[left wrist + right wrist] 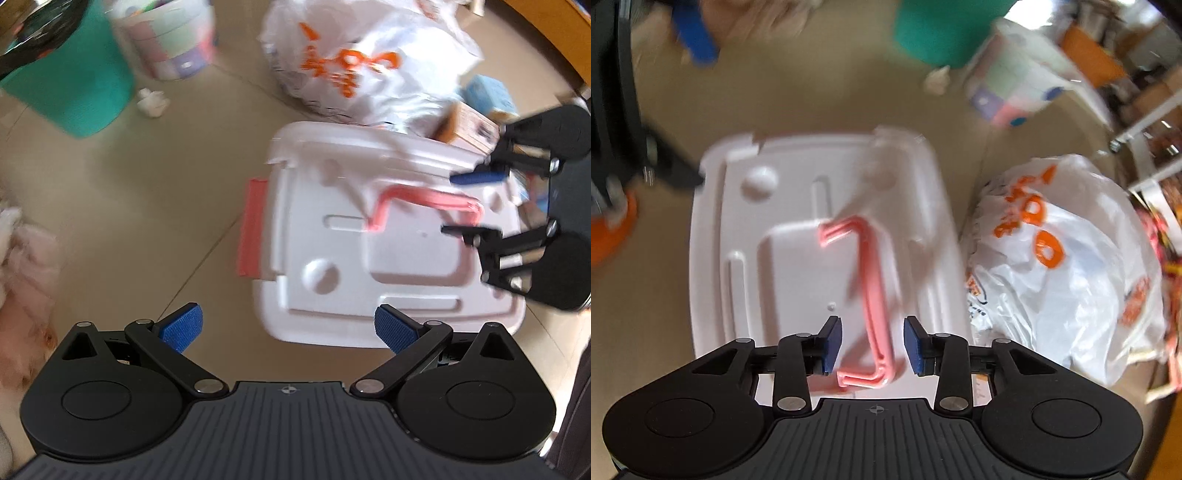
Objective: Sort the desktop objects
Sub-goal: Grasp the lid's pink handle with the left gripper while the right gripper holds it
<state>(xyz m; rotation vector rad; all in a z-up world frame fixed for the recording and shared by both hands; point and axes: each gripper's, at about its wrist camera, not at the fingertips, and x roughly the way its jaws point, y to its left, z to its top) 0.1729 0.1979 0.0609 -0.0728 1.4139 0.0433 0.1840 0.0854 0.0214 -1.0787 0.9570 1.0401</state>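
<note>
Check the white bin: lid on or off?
On. The white lid covers the bin's whole top, its pink handle lying flat on it, between the open right tool fingers.

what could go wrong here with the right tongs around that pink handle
1. The right tongs straddle the pink handle but are open; the views are motion-blurred, so closing now may miss the thin bar.
2. The white plastic bag sits right beside the white box; lifting could snag it.
3. The left tongs hang open near the lid edge and could bump it.
</note>
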